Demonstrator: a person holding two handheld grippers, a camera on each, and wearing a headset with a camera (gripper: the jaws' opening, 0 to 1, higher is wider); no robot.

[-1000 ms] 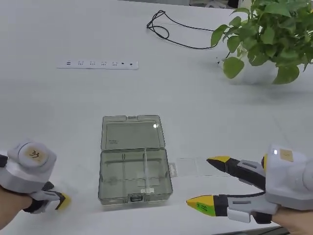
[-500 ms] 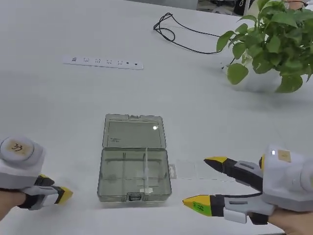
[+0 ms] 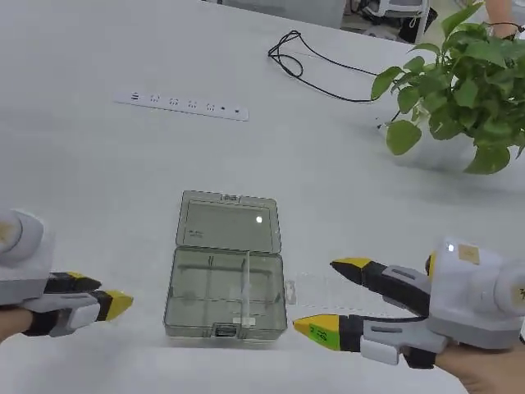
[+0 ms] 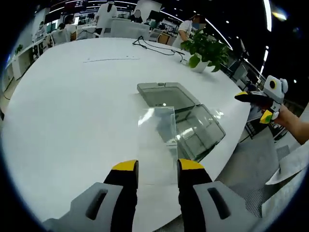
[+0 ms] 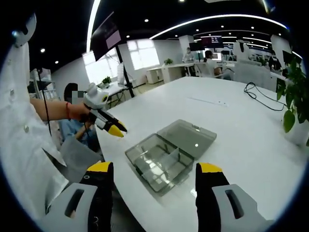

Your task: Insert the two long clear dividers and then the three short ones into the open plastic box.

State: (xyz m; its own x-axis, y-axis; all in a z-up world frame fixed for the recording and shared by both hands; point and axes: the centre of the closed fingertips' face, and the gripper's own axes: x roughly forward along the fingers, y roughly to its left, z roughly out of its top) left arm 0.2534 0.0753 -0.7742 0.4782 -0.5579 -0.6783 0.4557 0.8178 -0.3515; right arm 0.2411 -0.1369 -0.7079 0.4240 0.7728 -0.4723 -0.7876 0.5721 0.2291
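Left jaws: the left gripper point(image 4: 158, 166) has its jaws drawn narrow onto the held divider point(image 4: 157, 135), a clear sheet clamped across its width between the yellow tips.
Held divider axis: its long axis runs straight forward along the jaws, and its far end points at the box. I cannot tell whether it is a long or a short piece.
Right jaws: the right gripper point(image 5: 155, 167) has its jaws wide apart with nothing between them.
Box: the open plastic box point(image 3: 193, 322) sits on the desk point(image 3: 98, 189) between the two grippers. It lies ahead and to the right of the left jaws, and ahead and to the left of the right jaws. Its lid point(image 3: 230, 226) is folded back flat on the far side.
Fitted divider: one clear fitted divider point(image 3: 246, 283) stands in the tray right of centre, running from the latch side to the hinge side.
Loose dividers: faint clear loose dividers point(image 3: 316, 286) lie flat just beside the box's right wall, between it and the right jaws. Their number is too faint to tell.
Nearer hand: the right gripper is nearer the loose dividers, while the left gripper carries the piece. The coming move likely turns on setting that sheet on edge over the tray's slots.
Writing: a dark mark on the right gripper's lower yellow jaw and a small mark on the lid are both too small to read.
Beyond: a white power strip point(image 3: 182, 105), a black cable point(image 3: 303, 57) and a potted plant point(image 3: 459, 82) lie well apart from the box.
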